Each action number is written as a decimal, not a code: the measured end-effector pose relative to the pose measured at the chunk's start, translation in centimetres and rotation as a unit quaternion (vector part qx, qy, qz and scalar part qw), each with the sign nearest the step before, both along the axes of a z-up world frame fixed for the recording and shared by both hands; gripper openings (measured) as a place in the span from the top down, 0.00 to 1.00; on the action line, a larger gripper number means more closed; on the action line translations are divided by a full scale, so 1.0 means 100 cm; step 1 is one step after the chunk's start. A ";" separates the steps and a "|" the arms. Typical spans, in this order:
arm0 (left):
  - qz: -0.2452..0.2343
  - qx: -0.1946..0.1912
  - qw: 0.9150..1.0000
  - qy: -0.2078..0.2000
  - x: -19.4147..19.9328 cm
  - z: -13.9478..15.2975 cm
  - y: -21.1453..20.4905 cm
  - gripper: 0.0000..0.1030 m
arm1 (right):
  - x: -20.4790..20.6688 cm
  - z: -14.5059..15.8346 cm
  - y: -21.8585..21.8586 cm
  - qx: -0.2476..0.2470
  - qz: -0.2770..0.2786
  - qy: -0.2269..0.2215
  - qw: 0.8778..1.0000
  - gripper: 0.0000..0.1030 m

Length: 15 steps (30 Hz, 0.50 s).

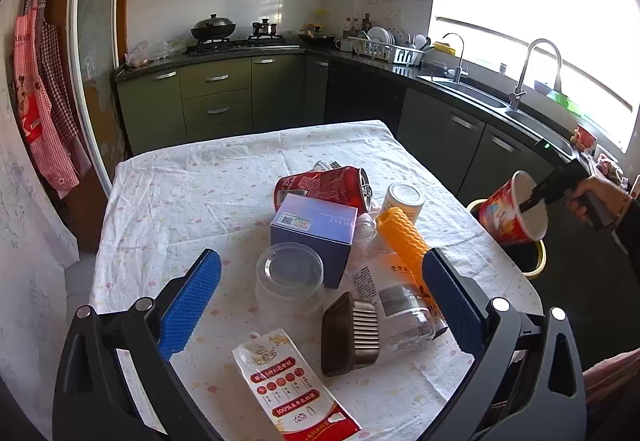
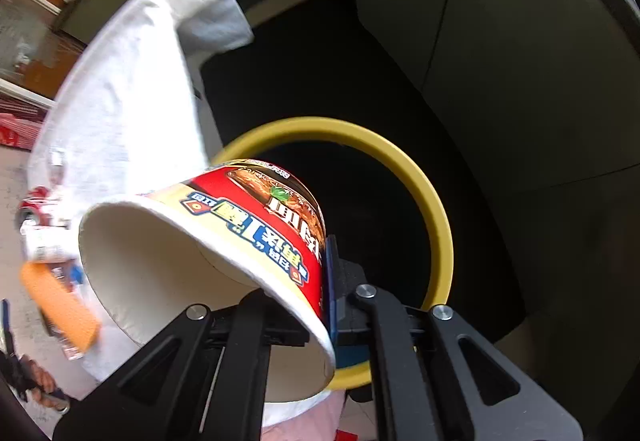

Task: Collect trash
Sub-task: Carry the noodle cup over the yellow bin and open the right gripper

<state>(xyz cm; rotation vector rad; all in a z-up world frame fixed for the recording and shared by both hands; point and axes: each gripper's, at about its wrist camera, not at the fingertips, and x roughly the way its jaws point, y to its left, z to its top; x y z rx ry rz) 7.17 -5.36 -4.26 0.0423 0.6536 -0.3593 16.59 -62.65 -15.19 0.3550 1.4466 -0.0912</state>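
Looking across the table (image 1: 168, 177), I still have a heap of rubbish on its cloth; beside its far right corner stands the yellow-rimmed bin (image 2: 436, 209), and I judge this the drop step; my right gripper (image 2: 316, 305) is clamped on the rim wall of the noodle cup (image 2: 256, 217), one finger inside and one outside, the cup tilted over the bin's mouth; next I would release and let it fall inside; my left gripper (image 1: 320, 297) hangs spread wide above the pile, holding nothing, the clear tub (image 1: 289, 273) and brown tray (image 1: 349, 333) between its fingers.
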 end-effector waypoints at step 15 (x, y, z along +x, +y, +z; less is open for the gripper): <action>0.002 0.012 0.998 0.059 0.009 -0.017 -0.010 0.04 | 0.015 -0.028 0.025 -0.043 0.043 0.008 0.998 0.61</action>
